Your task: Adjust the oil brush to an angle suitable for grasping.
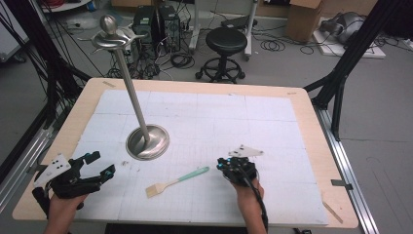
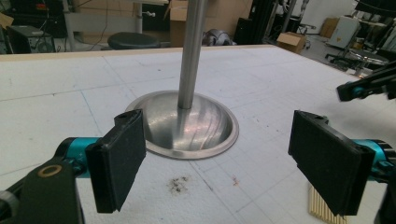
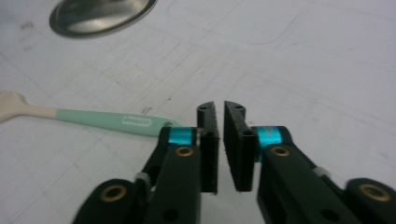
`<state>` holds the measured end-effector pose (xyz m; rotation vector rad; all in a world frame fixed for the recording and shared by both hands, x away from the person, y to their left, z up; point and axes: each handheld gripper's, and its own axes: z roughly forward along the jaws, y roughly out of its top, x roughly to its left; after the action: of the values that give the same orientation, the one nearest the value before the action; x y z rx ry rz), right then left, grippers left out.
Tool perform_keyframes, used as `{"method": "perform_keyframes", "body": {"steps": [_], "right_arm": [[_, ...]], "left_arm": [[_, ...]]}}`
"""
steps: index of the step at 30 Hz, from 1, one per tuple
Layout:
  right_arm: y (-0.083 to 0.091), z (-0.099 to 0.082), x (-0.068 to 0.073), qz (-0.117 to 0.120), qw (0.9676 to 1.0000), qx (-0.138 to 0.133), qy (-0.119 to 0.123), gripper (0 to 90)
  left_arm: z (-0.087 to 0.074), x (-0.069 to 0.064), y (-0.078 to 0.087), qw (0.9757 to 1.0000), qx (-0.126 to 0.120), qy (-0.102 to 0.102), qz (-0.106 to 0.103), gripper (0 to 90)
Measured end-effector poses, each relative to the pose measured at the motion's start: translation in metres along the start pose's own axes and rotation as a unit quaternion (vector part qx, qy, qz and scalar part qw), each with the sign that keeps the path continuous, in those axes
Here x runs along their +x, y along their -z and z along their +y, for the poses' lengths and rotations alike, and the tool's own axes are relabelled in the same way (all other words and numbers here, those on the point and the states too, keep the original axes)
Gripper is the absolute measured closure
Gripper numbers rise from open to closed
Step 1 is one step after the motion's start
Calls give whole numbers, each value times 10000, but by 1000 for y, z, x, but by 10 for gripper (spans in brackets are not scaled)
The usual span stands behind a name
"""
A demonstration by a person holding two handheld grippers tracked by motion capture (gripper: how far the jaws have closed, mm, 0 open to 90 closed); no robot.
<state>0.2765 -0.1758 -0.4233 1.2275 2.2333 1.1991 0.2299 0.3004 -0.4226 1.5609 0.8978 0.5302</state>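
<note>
A pastry brush point(image 1: 178, 181) with a mint-green handle and pale bristles lies flat on the white mat, near the front middle. My right gripper point(image 1: 225, 163) hovers just right of the handle's end. In the right gripper view its jaws point(image 3: 220, 106) stand a narrow gap apart with nothing between them, and the brush handle point(image 3: 112, 122) lies to their left. My left gripper point(image 1: 103, 163) rests at the front left, open wide and holding nothing. In the left gripper view its gap point(image 2: 219, 133) faces the metal stand's base point(image 2: 187, 126), and the brush bristles point(image 2: 322, 210) peek out behind the right pad.
A tall metal stand rises from a round domed base point(image 1: 147, 141) at the mat's left centre, its pole point(image 1: 129, 78) leaning up to a hooked top point(image 1: 111, 36). A few dark crumbs point(image 2: 177, 184) lie in front of the base. A black stool point(image 1: 226, 41) stands beyond the table.
</note>
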Motion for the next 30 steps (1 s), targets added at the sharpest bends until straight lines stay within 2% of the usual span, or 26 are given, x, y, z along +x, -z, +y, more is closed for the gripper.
{"method": "perform_keyframes", "body": {"steps": [3, 5, 7, 11, 14, 15, 16, 20, 22, 25, 27, 30], "right_arm": [[30, -9, -13, -159, 9989, -357, -264, 763], [49, -12, -22, -316, 9974, -524, -388, 680], [68, -14, -28, -517, 9953, -709, -406, 589], [102, -29, -38, -946, 9888, -1065, -446, 394], [118, -43, -45, -1188, 9844, -1176, -555, 217], [123, -48, -47, -1299, 9817, -1266, -582, 186], [128, -52, -49, -1338, 9796, -1358, -635, 180], [148, -63, -50, -1481, 9708, -1745, -716, 172], [154, -68, -48, -1497, 9683, -1869, -713, 170], [157, -71, -46, -1548, 9674, -1880, -689, 168], [157, -71, -46, -1621, 9658, -1883, -744, 167], [154, -72, -47, -1618, 9666, -1831, -778, 167]], "left_arm": [[0, -1, -1, 10000, 14, -12, -25, 194], [0, -2, -2, 10000, 16, -9, -32, 194], [0, -3, -2, 10000, 12, -17, -59, 194], [1, -6, -2, 9998, -54, -11, -175, 210], [0, -6, -2, 10000, -69, 7, 0, 190], [0, -5, -2, 10000, -75, 41, 16, 186], [-1, -5, -2, 9999, -88, 96, 12, 186], [0, -7, -3, 10000, -36, 66, -33, 186], [0, -8, -4, 10000, -28, 33, -81, 189], [0, -7, -7, 9999, 13, 50, -142, 193], [-1, -5, -9, 9998, 37, 62, -164, 193], [-1, -5, -10, 9998, 58, 45, -209, 193]]}}
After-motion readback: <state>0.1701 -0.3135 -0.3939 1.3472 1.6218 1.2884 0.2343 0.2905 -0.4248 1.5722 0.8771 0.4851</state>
